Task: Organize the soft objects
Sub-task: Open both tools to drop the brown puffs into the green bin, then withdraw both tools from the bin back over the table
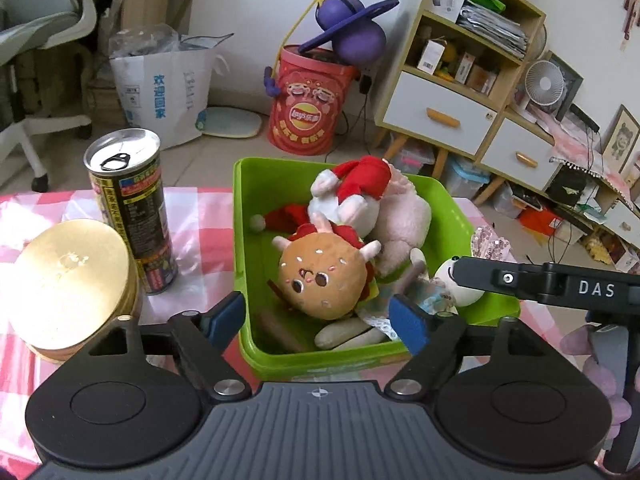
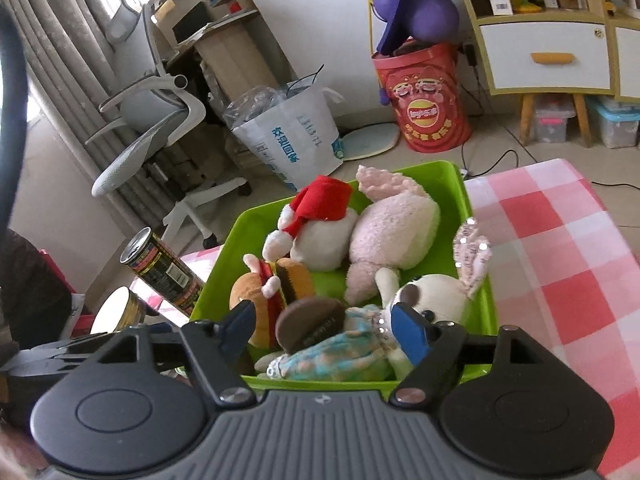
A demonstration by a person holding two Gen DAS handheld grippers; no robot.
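A green bin (image 1: 448,208) on the checked table holds several plush toys: a burger plush (image 1: 322,276), a white plush in a red Santa outfit (image 1: 352,196), a pink plush (image 1: 400,220) and a white rabbit doll (image 2: 432,300) in a blue dress. My left gripper (image 1: 318,320) is open and empty over the bin's near edge. My right gripper (image 2: 324,330) is open and empty, its pads either side of the rabbit doll and a brown disc (image 2: 310,322). The right gripper's arm (image 1: 540,284) reaches over the bin's right rim in the left wrist view.
A tall drink can (image 1: 132,208) and a gold round tin (image 1: 68,280) stand left of the bin. The pink checked tablecloth (image 2: 560,240) extends to the right. A purple plush (image 1: 600,376) lies at the table's right. Beyond are a red bucket (image 1: 308,108), chair and shelves.
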